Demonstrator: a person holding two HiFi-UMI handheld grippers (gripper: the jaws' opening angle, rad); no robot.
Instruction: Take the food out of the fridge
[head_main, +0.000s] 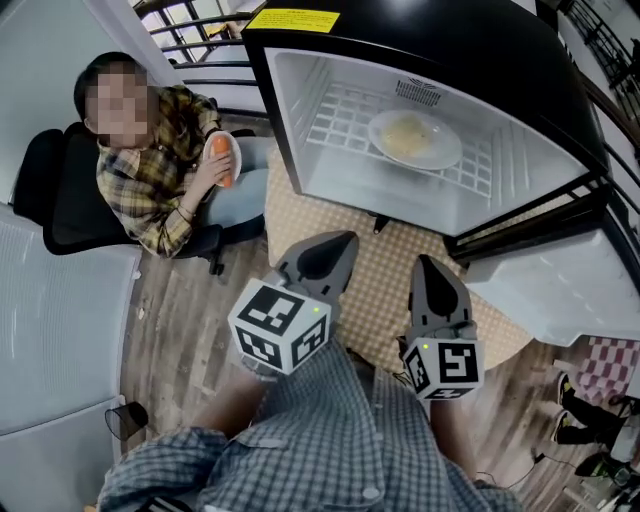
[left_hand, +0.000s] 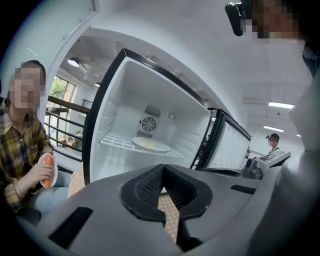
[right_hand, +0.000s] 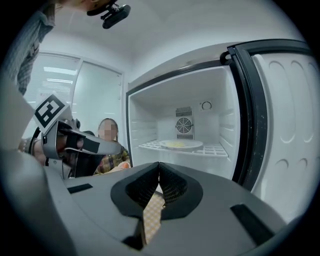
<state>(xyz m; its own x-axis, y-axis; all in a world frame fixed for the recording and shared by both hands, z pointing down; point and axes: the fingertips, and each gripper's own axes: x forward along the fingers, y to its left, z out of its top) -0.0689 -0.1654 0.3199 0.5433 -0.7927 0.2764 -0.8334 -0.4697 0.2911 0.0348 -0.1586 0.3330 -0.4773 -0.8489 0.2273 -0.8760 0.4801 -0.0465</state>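
Upper centre: plate of food (head_main: 414, 138) on fridge shelf (head_main: 345, 115). Lower centre: left gripper (head_main: 335, 242) and right gripper (head_main: 430, 266), both closed, empty. Best to open the jaws first, grip the rim, keep it level.

White plate of pale yellow food (head_main: 414, 137) flat on open fridge's (head_main: 520, 120) wire shelf (head_main: 345, 118)

Open fridge (head_main: 300, 140), free way to plate (head_main: 415, 138); seated person (head_main: 160, 185) at left.

Glossy white plastic lines the fridge (head_main: 330, 165) (wire shelf (head_main: 335, 118) coated), floor (head_main: 185, 330) wood-grained.
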